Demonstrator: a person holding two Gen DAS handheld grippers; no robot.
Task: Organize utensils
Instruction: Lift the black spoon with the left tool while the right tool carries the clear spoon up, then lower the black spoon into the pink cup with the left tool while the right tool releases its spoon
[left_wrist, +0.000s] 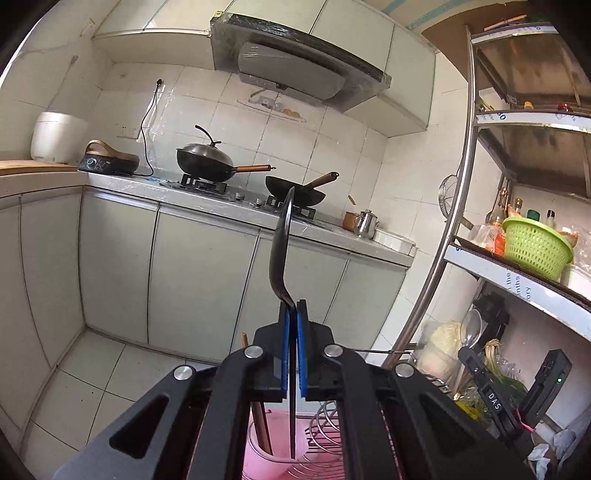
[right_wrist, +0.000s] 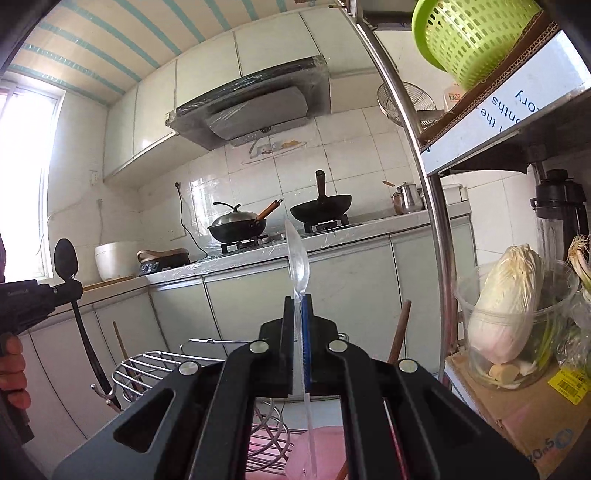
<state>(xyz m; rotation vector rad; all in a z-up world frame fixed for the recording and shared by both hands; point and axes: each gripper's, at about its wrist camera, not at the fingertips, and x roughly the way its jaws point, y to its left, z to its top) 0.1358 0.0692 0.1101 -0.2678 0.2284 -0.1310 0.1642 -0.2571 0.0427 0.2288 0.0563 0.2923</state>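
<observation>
Spoons upright, one per claw: my left claw (left_wrist: 292, 308) pinches black spoon (left_wrist: 282, 243) at neck, light, stiff; my right claw (right_wrist: 299, 301) pinches clear plastic spoon (right_wrist: 298, 258), light, slippery, likely brittle. Pink holder (left_wrist: 260, 458) below.

We read "DAS" in white letters on a black device (left_wrist: 493, 400) standing low on the right in the left wrist view. On the white edge strip of the metal rack's shelf (left_wrist: 517, 284) we make out "the", "nths" and "ory". In the right wrist view the same strip (right_wrist: 506, 107) shows "the", "nths" and "ory" upside down. A carton (right_wrist: 452, 96) behind it bears "KA". The yellow barcode label (right_wrist: 569, 384) on the cardboard box stays too small for us.
</observation>
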